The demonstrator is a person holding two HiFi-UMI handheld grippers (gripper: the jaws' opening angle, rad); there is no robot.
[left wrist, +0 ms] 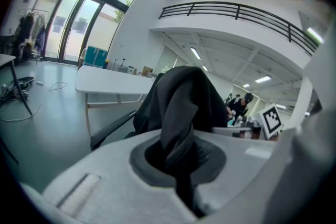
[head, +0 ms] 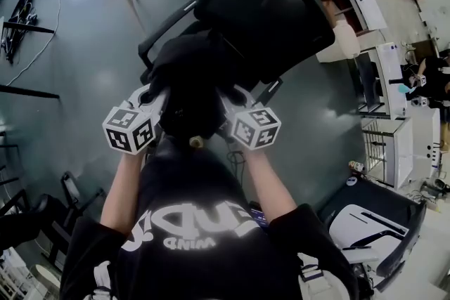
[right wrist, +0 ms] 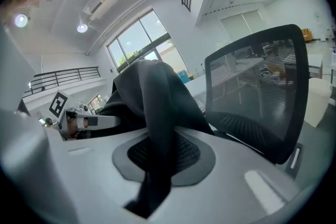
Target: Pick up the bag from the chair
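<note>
Job looks nearly done: your left gripper (head: 156, 92) and right gripper (head: 229, 106) both squeeze the black bag (head: 188, 84). It hangs between them, at 6 o'clock from the chair (head: 271, 7), likely off the seat.

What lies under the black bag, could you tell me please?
The bag, gripped by the left claw and right claw, hides the chair seat beneath it; only the chair's backrest and one armrest show. Whether it touches the seat cannot be seen.
</note>
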